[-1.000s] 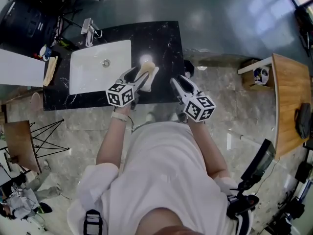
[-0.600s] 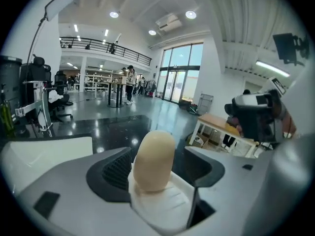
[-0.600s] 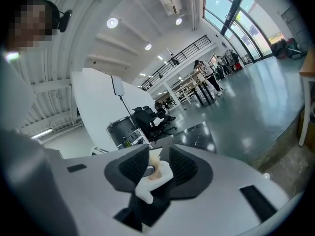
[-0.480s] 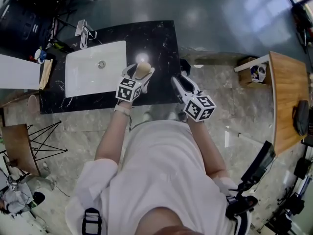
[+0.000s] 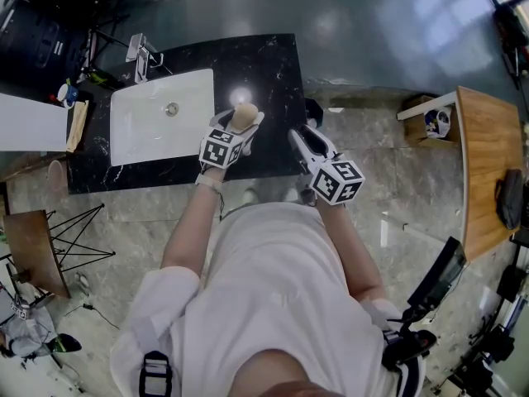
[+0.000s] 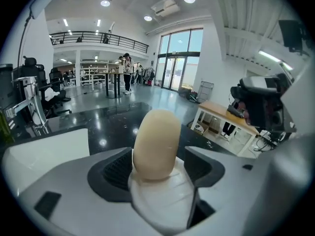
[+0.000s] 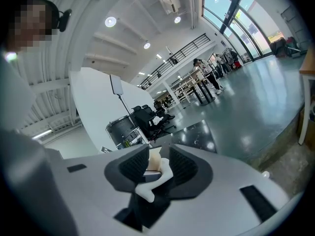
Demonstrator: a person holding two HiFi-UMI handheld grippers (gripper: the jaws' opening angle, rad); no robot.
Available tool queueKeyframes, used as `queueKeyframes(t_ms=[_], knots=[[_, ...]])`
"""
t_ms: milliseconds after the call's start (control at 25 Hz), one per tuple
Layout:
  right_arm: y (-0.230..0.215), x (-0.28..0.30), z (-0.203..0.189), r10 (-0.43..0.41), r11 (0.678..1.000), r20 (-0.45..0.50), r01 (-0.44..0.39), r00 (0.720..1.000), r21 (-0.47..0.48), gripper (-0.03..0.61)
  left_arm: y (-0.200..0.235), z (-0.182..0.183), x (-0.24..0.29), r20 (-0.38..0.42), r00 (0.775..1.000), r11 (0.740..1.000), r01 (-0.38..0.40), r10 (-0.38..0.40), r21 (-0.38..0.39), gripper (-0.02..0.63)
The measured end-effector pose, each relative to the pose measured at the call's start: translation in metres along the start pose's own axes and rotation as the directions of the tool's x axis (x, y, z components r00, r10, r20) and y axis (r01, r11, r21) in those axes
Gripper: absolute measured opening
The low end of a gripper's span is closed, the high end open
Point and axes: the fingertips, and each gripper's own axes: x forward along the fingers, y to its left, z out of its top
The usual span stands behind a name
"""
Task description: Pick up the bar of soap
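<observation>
- The left gripper (image 5: 239,122) had just been opening. Its fingers (image 6: 114,173) were released and stood wide apart.
- The cream bar of soap (image 6: 156,141) stood upright between those fingers. It was close to the left finger, and a clear gap separated it from the right one.
- Under the soap, down toward the roots of the fingers, lay a white ribbed piece (image 6: 165,198). I could not tell what it was.
- A second earlier, this gripper held the soap higher over the black marble counter (image 5: 273,69), and the soap's long side showed past the fingertips. Since then the gripper had come down and tipped more steeply, so the soap looked smaller and end-on from the head view.
- Over the last half second the left gripper had hardly shifted.
- The right gripper (image 5: 301,135) had kept its place through all three head views. Its fingers were a little apart and unclenched, grasping nothing.
- Beyond the right gripper's fingertips, a sliver of the soap showed through the slot between them.
- The white sink (image 5: 136,139) lay outside the left gripper's left finger, apart from it.
</observation>
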Motion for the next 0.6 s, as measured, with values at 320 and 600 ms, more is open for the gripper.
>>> queueKeyframes(t_ms=[320, 600], knots=[[-0.002, 0.003, 0.002, -0.003, 1.0, 0.001, 0.003, 1.0, 0.006, 0.14, -0.004, 0.023, -0.013, 0.008, 1.0, 0.997, 0.012, -0.013, 0.078, 0.321], [-0.002, 0.003, 0.003, -0.011, 1.0, 0.008, 0.01, 1.0, 0.013, 0.14, -0.005, 0.02, 0.0, -0.109, 0.994, 0.984, 0.021, -0.002, 0.178, 0.321]])
